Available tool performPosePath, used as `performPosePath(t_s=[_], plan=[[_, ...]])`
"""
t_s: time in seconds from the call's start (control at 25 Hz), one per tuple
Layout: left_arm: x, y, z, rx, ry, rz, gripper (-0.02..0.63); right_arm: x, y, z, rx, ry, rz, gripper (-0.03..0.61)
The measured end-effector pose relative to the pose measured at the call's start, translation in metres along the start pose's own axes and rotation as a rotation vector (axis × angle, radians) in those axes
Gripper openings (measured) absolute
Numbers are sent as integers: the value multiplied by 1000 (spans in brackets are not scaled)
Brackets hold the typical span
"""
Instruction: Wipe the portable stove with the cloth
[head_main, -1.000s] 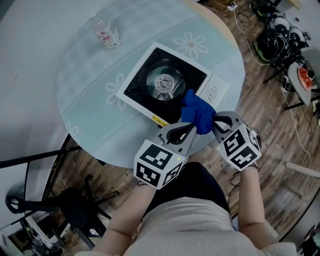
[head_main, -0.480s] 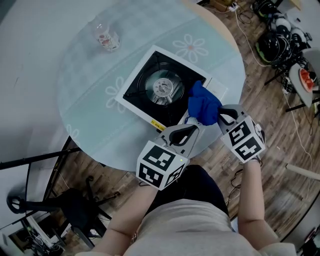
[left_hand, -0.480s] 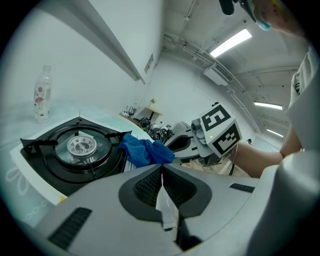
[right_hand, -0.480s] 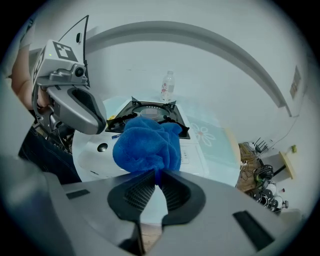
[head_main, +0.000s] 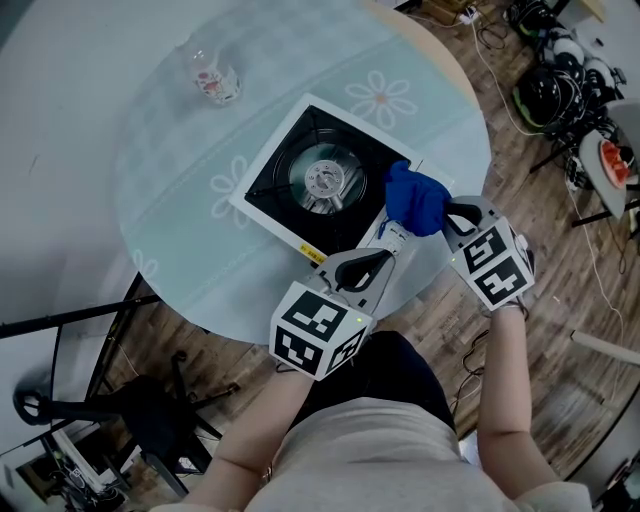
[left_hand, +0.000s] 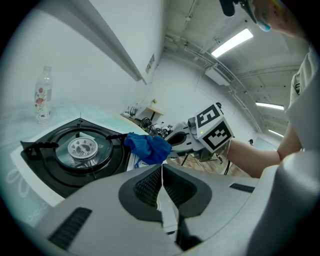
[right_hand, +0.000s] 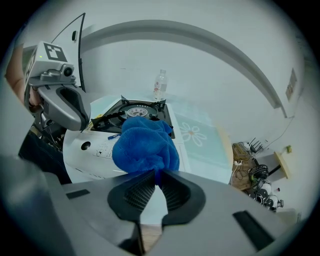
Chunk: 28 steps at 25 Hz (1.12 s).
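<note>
The portable stove (head_main: 330, 175) is white-framed with a black burner top and stands on the round table (head_main: 190, 230). My right gripper (head_main: 447, 214) is shut on a bunched blue cloth (head_main: 414, 198), which rests on the stove's right control-panel side. In the right gripper view the cloth (right_hand: 145, 145) bulges out of the right gripper (right_hand: 156, 181), with the stove (right_hand: 131, 113) beyond it. My left gripper (head_main: 388, 236) is shut on nothing and sits at the stove's near edge. In the left gripper view, the left gripper (left_hand: 161, 184) faces the stove (left_hand: 75, 150) and the cloth (left_hand: 147, 148).
A small clear bottle (head_main: 213, 72) stands at the table's far left, also as bottle (left_hand: 43, 101) and bottle (right_hand: 160, 85). A black chair base (head_main: 130, 410) is on the floor at lower left. Cables and gear (head_main: 560, 70) lie on the wooden floor at upper right.
My right gripper has carried the blue cloth up and to the right, from the stove's near corner onto its right side. The left gripper has barely moved.
</note>
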<state>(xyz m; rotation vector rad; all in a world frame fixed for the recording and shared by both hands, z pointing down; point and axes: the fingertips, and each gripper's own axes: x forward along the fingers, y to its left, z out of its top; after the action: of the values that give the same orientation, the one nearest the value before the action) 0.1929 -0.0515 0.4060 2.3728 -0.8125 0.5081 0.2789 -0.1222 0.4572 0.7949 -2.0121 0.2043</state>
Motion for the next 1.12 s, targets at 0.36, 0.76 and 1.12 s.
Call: performPosePath(t_s=[0.36,0.76,1.12], plan=[[3,0,3,-14,-15,22,23,4,-22,-2,12,-9,-30,54],[4,3,6,-24,-26,38,23,11,-37,2,70,-37,-46,52],[1,2,7,-38,-44,52,23,11,-39,3,86,-41,-38,52]])
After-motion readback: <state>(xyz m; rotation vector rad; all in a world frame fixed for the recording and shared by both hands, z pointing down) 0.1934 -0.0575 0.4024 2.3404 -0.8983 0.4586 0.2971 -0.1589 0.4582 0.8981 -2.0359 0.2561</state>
